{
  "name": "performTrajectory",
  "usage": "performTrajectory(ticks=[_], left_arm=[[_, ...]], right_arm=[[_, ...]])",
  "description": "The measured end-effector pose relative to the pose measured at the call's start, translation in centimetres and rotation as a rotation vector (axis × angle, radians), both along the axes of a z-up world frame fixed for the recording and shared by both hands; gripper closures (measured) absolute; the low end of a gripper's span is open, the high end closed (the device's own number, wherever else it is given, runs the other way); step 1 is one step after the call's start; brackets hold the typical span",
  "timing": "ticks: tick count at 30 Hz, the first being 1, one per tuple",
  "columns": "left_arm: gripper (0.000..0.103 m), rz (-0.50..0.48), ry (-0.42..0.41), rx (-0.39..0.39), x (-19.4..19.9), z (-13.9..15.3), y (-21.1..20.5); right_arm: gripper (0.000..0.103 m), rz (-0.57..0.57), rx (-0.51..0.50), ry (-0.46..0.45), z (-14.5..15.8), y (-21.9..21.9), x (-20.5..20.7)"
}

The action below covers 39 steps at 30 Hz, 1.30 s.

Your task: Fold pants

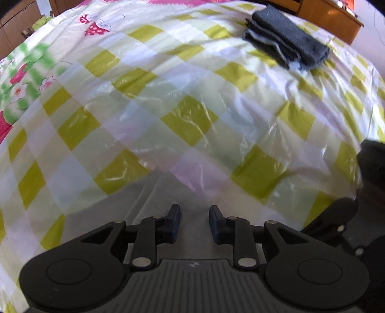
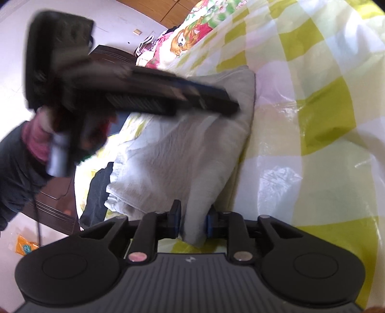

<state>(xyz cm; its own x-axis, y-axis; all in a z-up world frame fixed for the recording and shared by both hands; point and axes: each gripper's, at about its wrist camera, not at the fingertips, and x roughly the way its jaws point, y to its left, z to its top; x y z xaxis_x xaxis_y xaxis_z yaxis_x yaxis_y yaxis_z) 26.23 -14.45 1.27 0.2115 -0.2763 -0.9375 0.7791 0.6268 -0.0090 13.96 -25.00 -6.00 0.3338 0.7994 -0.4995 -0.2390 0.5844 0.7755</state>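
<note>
Grey pants (image 2: 192, 149) lie folded on a checked sheet (image 2: 312, 120). The right gripper (image 2: 192, 220) pinches a fold of them near its edge. The left gripper (image 1: 195, 222), jaws partly open and empty, sits above the pants (blurred). Next move, likely: release and smooth. No containers are in view.

Sunlit checked bedcover (image 1: 192, 115), wooden cabinets (image 1: 332, 14), pale floor (image 2: 14, 69).

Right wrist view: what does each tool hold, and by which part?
Right tool grips the light grey pants by a raised fold at their near edge. Left tool holds nothing.
</note>
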Motion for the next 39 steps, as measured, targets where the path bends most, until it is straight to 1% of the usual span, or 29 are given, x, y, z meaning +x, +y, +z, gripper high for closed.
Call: performTrajectory(ticks=[1,2,4,5,7,8,9,11,12,15,16,17,19,21,24,26,27,28,29,30,31,33,34,36,37,39], left_arm=[[0.062,-0.002,-0.019,0.039,0.2,-0.9,0.0],[0.062,0.007,-0.019,0.057,0.6,-1.6,0.2],[0.063,0.084,0.023,0.003,1.8,-1.5,1.3],[0.063,0.119,0.022,-0.014,2.0,-1.1,1.8],[0.063,0.127,-0.036,-0.007,1.2,0.1,2.8],[0.063,0.132,-0.060,-0.001,0.7,0.5,3.5],[0.063,0.158,-0.072,-0.002,0.1,0.9,4.6],[0.062,0.231,-0.077,-0.022,-1.1,1.4,7.2],[0.062,0.269,-0.092,-0.036,-1.9,1.6,8.8],[0.060,0.359,-0.138,-0.083,-5.0,1.3,12.8],[0.060,0.392,-0.154,-0.093,-5.8,0.8,14.3],[0.059,0.428,-0.151,-0.102,-6.4,0.2,15.6],[0.059,0.519,-0.109,-0.139,-7.5,-1.4,18.3],[0.059,0.563,-0.126,-0.196,-8.8,-1.8,19.9],[0.059,0.593,-0.168,-0.209,-10.1,-1.3,21.0],[0.059,0.608,-0.217,-0.230,-10.3,-0.3,21.5],[0.059,0.613,-0.239,-0.252,-10.3,0.3,21.7],[0.058,0.614,-0.247,-0.270,-10.1,0.7,21.9],[0.056,0.611,-0.253,-0.267,-9.8,0.8,21.8],[0.054,0.606,-0.259,-0.239,-9.4,0.6,21.7],[0.053,0.604,-0.260,-0.196,-9.1,0.0,21.7],[0.053,0.626,-0.255,-0.118,-9.0,-1.5,22.2],[0.053,0.648,-0.252,-0.131,-9.3,-1.8,22.8],[0.053,0.698,-0.247,-0.198,-10.4,-1.5,24.0],[0.053,0.713,-0.256,-0.210,-11.0,-1.2,24.2],[0.049,0.717,-0.282,-0.188,-12.1,-1.1,24.4]], right_arm=[[0.084,0.006,-0.005,0.003,0.0,0.1,0.0],[0.087,0.006,-0.009,0.011,-0.1,0.0,0.0],[0.094,0.003,-0.023,0.032,-0.4,-0.1,-0.1],[0.095,0.002,-0.026,0.038,-0.5,-0.1,-0.1],[0.095,0.006,-0.038,0.033,-0.4,-0.1,-0.2],[0.092,0.009,-0.042,0.027,-0.2,0.0,-0.3],[0.089,0.007,-0.039,0.026,0.0,-0.1,-0.4],[0.084,-0.025,-0.044,0.020,0.6,-0.5,-0.7],[0.081,-0.046,-0.047,0.017,0.9,-0.8,-0.9],[0.068,-0.100,-0.026,0.008,1.4,-1.9,-0.7],[0.062,-0.116,-0.015,0.014,1.4,-2.1,-0.4],[0.060,-0.132,-0.011,0.024,1.2,-2.3,0.1],[0.060,-0.149,-0.029,0.032,1.0,-2.0,1.4],[0.060,-0.144,-0.035,0.033,0.7,-1.2,2.9],[0.060,-0.095,-0.042,0.034,0.1,0.9,4.7],[0.062,-0.098,-0.052,0.025,-0.2,1.9,5.5],[0.062,-0.106,-0.046,0.032,-0.3,2.1,5.7],[0.065,-0.114,-0.047,0.034,-0.3,2.1,5.6],[0.080,-0.121,-0.058,0.036,-0.1,2.2,5.7],[0.090,-0.126,-0.076,0.046,0.0,2.2,5.9],[0.096,-0.129,-0.076,0.059,-0.1,1.8,5.9],[0.097,-0.139,-0.072,0.072,-0.2,0.8,5.8],[0.098,-0.144,-0.081,0.075,-0.2,0.4,5.8],[0.098,-0.156,-0.087,0.088,-0.2,-0.7,5.7],[0.098,-0.162,-0.096,0.086,0.0,-1.2,5.6],[0.098,-0.179,-0.135,0.070,0.5,-2.3,5.4]])
